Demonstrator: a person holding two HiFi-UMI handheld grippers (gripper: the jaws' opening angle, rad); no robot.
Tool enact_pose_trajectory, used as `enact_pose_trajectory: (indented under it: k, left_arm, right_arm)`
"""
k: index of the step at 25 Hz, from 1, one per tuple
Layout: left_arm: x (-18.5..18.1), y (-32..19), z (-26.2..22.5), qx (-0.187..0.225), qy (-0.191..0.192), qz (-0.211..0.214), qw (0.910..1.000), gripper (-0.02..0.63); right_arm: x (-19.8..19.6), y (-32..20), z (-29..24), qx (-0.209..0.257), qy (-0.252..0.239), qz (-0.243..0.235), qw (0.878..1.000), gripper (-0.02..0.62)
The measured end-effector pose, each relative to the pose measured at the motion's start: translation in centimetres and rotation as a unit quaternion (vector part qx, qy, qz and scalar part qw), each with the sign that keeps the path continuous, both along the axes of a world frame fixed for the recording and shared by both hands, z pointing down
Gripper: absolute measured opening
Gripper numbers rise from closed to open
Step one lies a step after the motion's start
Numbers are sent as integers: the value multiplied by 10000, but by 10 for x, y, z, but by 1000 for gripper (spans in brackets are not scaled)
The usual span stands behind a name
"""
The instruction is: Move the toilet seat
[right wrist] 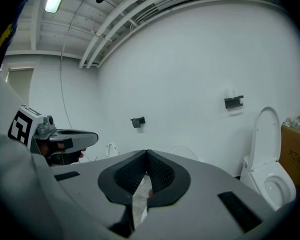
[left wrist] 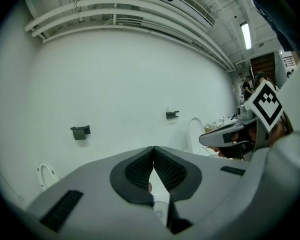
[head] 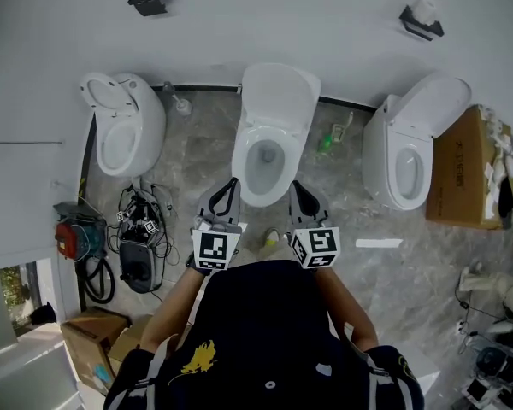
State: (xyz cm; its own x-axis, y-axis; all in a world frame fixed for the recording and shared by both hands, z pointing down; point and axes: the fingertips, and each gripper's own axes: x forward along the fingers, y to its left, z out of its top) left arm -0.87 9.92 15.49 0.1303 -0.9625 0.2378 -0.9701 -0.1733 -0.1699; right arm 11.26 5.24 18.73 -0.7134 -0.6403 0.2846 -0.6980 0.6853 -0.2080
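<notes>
The middle toilet (head: 250,148) stands against the white wall with its seat and lid (head: 280,92) raised; the bowl is open. In the head view my left gripper (head: 232,183) and right gripper (head: 295,186) are side by side just in front of the bowl's front rim, one at each side. Both are shut with nothing between the pads. In the left gripper view the left gripper (left wrist: 153,148) hides this toilet. In the right gripper view, only the top arc of the raised lid (right wrist: 182,150) shows above the right gripper (right wrist: 147,151).
A second toilet (head: 124,131) stands to the left and a third (head: 406,156) to the right. A cardboard box (head: 462,169) is at far right. Tools and cables (head: 141,246) lie on the floor at left, and a green brush (head: 327,141) by the wall.
</notes>
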Motion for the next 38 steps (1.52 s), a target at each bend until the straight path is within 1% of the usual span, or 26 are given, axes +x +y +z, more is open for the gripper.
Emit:
enact_pose_trajectory:
  k: [5,8,10,14,18,21,25,28,32,36,38]
  left_arm:
    - [-17,-10,7,-55,168,-111,9998,20]
    - [-33,-11,17,-132,250,-103,9995,20]
    - [-43,-13,23,-162,367,-81,9992,20]
    - [-58,-14,45,-332,408,268,9983,20]
    - [-69,-22,66,-424,499,560,9963,20]
    - [-72,-28,88,-593,604,700,9939,20]
    - [-69,-38,116,-828,666,770,9913,20]
    - [-70,-47,144,-1097,749,704,9886,20]
    - [-77,-70,190,-1300,997,411,9856,20]
    - [-83,-67,253,-1674,938,134,9813,20]
    - [-83,-75,286,-1846,1014,-32,9776,20]
  right_arm:
    - [-6,-12,14,-184,51,154,9997,28]
    - [-18,-9,24,-253,169,187,9994,26]
    - [-27,-10,29,-274,227,301,9989,28]
    - [-40,-14,37,-364,311,703,9964,26]
    - [-50,-21,48,-357,454,1027,9930,28]
    - [-50,-27,61,-437,524,1242,9899,28]
    - [-43,-37,87,-617,611,1373,9867,28]
    - [-35,-46,113,-823,719,1449,9834,26]
    - [-30,-69,159,-1025,855,1448,9804,28]
    - [-31,-66,222,-1561,927,1395,9734,26]
    - [-30,-71,249,-1720,955,1350,9711,28]
